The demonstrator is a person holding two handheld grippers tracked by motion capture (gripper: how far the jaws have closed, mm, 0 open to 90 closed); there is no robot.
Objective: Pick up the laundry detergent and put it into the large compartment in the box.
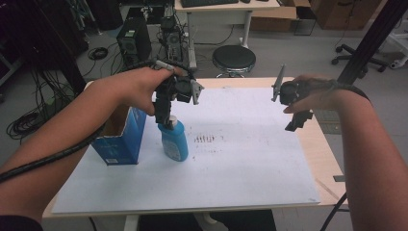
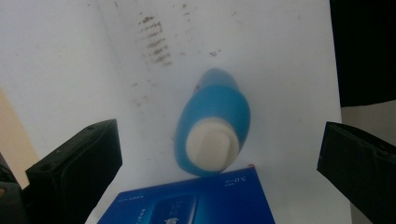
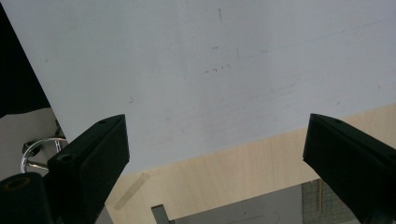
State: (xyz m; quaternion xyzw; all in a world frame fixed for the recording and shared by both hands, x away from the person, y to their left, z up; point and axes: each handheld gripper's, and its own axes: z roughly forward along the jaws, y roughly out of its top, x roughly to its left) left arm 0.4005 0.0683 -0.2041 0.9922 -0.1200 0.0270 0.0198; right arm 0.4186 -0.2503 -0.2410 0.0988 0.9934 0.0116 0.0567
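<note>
The blue bottle (image 1: 174, 140) stands upright on the white sheet (image 1: 240, 163), just beside the open blue box (image 1: 120, 137), with some brown marks (image 1: 204, 139) on the sheet near its other side. The left gripper (image 1: 163, 118) hangs directly above the bottle and points down at its white cap (image 2: 212, 144). In the left gripper view its jaws are spread wide, one on each side of the bottle, and they do not touch it. The right gripper (image 1: 294, 122) is well apart from the bottle, over the far edge of the sheet near the wooden table (image 1: 317, 139) border. Its jaws are also wide apart and hold nothing.
</note>
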